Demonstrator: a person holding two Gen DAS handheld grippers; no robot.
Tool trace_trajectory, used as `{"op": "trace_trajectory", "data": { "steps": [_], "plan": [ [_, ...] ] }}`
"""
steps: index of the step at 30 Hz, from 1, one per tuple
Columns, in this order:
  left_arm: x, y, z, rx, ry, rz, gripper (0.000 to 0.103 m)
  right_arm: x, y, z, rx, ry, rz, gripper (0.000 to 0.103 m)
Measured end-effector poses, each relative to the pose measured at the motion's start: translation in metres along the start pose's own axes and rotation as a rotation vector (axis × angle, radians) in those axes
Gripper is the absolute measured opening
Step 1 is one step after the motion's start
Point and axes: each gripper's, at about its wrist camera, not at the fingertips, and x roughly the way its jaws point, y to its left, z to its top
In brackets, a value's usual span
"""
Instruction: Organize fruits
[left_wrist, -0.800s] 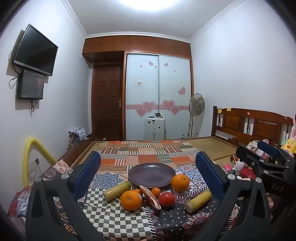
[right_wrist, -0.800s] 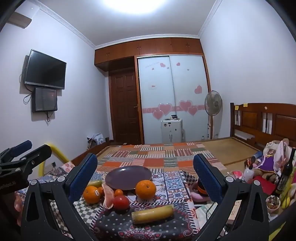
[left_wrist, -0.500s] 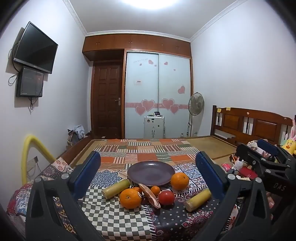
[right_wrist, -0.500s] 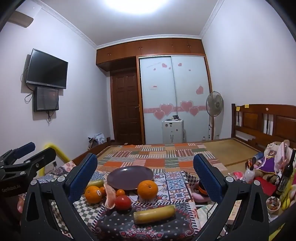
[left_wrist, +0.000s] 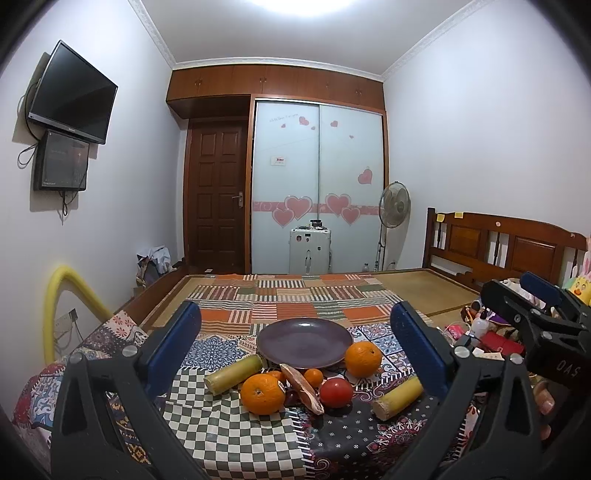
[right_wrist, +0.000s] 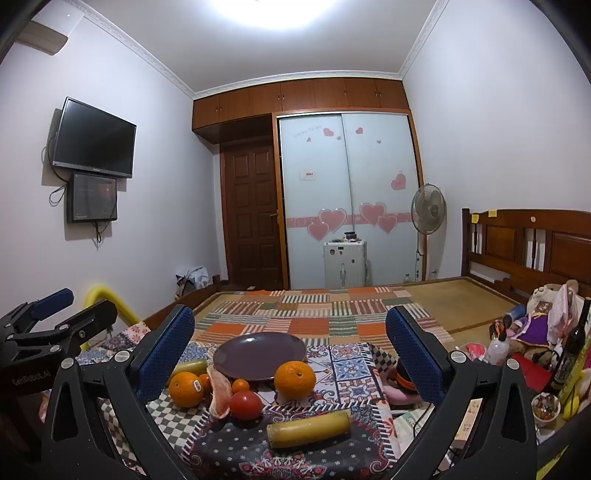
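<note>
An empty purple plate (left_wrist: 304, 342) (right_wrist: 259, 355) sits on a patterned cloth. In front of it lie two oranges (left_wrist: 263, 393) (left_wrist: 363, 358), a red tomato (left_wrist: 335, 392), a small tangerine (left_wrist: 313, 377), a pinkish fruit wedge (left_wrist: 303, 388) and two yellow cane pieces (left_wrist: 233, 373) (left_wrist: 397, 398). In the right wrist view the near cane piece (right_wrist: 308, 429) lies closest, with the tomato (right_wrist: 246, 405) and an orange (right_wrist: 294, 380) behind it. My left gripper (left_wrist: 295, 350) and right gripper (right_wrist: 290, 354) are both open and empty, held back from the fruit.
The cloth covers a low table (left_wrist: 229, 435) at the foot of a bed with a wooden headboard (left_wrist: 506, 251). Bottles, toys and clutter (right_wrist: 535, 343) stand at the right. A yellow tube (left_wrist: 62, 291) arcs at the left wall.
Both grippers have risen and tilted slightly, so the fruit sits a little lower in each view. Nothing on the cloth has moved.
</note>
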Motion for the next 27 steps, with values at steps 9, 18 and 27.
{"op": "trace_trajectory", "data": {
  "steps": [9,18,27],
  "plan": [
    [0.0017,0.0003,-0.0008,0.004,-0.001,-0.002,0.103,0.0011,-0.0009,-0.0024,-0.001,0.0,0.0,0.103],
    [0.0009,-0.0005,-0.0003,0.009,-0.006,0.003,0.103,0.001,-0.0008,-0.0035,-0.004,-0.002,0.004,0.103],
    [0.0014,-0.0005,0.0003,0.01,-0.005,0.002,0.103,0.0017,-0.0001,-0.0038,-0.007,-0.003,0.005,0.103]
  ]
}}
